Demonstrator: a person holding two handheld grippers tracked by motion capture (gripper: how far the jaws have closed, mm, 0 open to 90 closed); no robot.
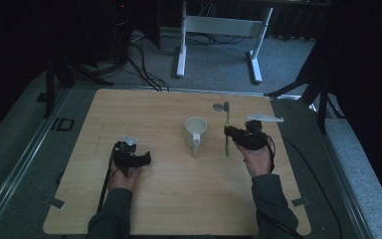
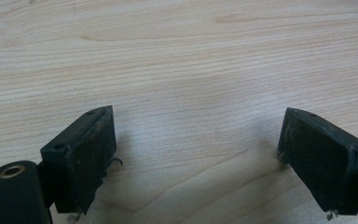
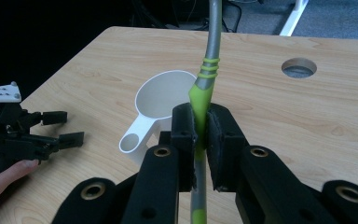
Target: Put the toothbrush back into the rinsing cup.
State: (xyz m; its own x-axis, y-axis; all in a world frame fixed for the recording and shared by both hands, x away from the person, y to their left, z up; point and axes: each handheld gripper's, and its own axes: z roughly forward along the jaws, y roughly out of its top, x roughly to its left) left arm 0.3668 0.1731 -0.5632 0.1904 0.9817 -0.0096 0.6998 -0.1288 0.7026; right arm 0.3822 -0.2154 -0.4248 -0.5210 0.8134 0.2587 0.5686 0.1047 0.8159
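- Holding a green-and-grey toothbrush (image 3: 204, 88) clenched between its two black fingers (image 3: 185, 135), the right gripper (image 1: 227, 131) hovers just beside a white mug (image 1: 195, 130) near the middle of the tabletop (image 1: 179, 199).
- Grip: in the right gripper view the fingers close on the green part of the handle, which runs up between them; the grey upper shaft continues past the top edge of that view, so the far end cannot be judged from there.
- Position of the toothbrush: in the high view it lies roughly along the near-far direction, apart from the mug and to the right of it. The mug's handle (image 1: 196, 147) points toward the person.
- Likely step: carrying the toothbrush to the mug and standing it inside. To do this well, the toothbrush should probably be turned upright over the mug's opening (image 3: 161, 95) and lowered until its end is well below the rim before the fingers let go; release too high or off centre and it could strike the rim or tip the mug.
- Left gripper (image 1: 146, 159): released, its fingers (image 2: 86, 154) stand wide apart over bare wood with nothing between them, resting well to the left of the mug. It could steady the mug if needed.
- Background: a round hole (image 3: 299, 67) is cut in the tabletop beyond the right gripper.
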